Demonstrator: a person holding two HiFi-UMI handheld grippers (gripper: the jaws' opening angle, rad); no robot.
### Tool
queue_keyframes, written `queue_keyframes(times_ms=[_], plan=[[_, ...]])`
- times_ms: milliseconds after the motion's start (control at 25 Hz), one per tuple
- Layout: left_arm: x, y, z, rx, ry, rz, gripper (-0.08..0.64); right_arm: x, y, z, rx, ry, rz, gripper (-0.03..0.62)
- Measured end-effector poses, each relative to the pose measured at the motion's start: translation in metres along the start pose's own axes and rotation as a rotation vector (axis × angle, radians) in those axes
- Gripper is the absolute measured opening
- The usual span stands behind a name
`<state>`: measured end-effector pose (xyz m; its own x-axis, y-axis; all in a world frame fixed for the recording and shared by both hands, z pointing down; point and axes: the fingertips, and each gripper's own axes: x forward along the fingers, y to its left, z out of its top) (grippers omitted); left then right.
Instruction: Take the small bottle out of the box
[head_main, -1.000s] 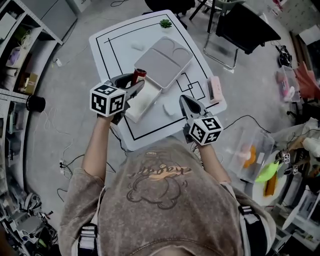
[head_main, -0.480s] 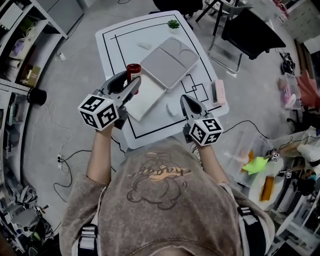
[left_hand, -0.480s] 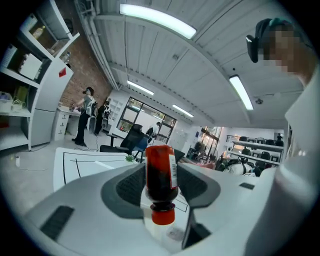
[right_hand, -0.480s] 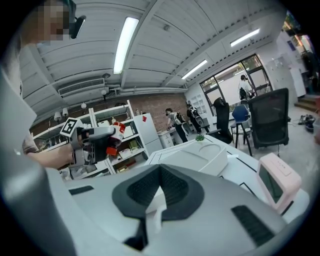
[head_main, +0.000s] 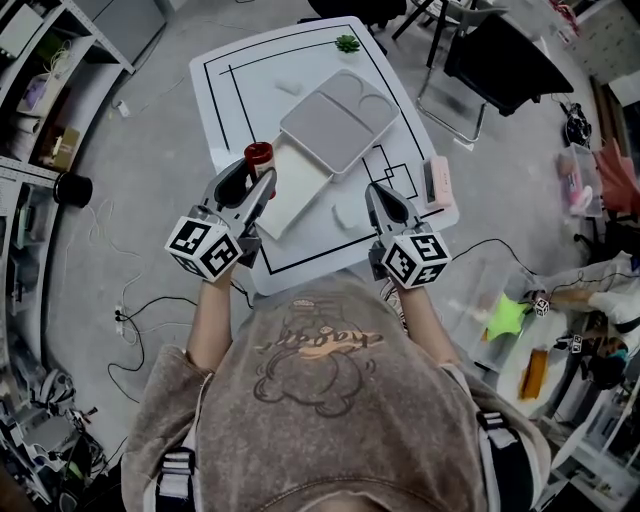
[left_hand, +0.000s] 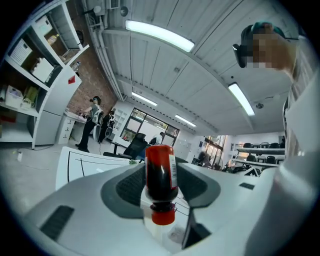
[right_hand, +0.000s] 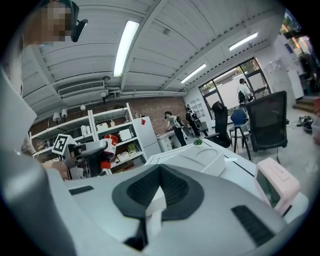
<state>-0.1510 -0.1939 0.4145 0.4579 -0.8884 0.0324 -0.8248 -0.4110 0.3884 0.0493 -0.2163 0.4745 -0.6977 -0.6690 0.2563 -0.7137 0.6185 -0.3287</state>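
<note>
White counter (head_main: 235, 75) w/ black lines, open box (head_main: 292, 195) on it, L gripper (head_main: 258, 172) just left of box, pinching small bottle (head_main: 259, 155), bottle outside box above counter edge, R gripper (head_main: 379, 193) pressed together, empty, right of box.

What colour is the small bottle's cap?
Red cap on the small bottle; left gripper view shows it best.

left hand-held gripper (left_hand: 160, 200) clamps small bottle (left_hand: 161, 181), cap down.
</note>
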Motion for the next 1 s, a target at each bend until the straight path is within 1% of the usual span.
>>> queue_keyframes(times_ms=[160, 280, 520, 640, 1000], plan=[[-0.005, 0.005, -0.014, -0.025, -0.003, 0.027, 0.204, -0.001, 0.000, 0.004, -0.002, -0.027, -0.004, -0.002], [-0.007, 0.009, -0.023, -0.034, 0.003, 0.038, 0.205, 0.000, 0.000, 0.003, -0.004, -0.029, -0.003, -0.002], [-0.009, 0.022, -0.041, -0.019, 0.057, 0.078, 0.204, 0.001, 0.004, 0.000, -0.001, -0.021, 0.000, -0.002], [-0.009, 0.028, -0.049, -0.028, 0.077, 0.096, 0.204, 0.002, 0.003, -0.001, 0.000, -0.018, -0.001, -0.002], [-0.011, 0.034, -0.053, -0.046, 0.088, 0.113, 0.204, 0.000, 0.001, -0.007, 0.004, -0.006, -0.014, -0.002]])
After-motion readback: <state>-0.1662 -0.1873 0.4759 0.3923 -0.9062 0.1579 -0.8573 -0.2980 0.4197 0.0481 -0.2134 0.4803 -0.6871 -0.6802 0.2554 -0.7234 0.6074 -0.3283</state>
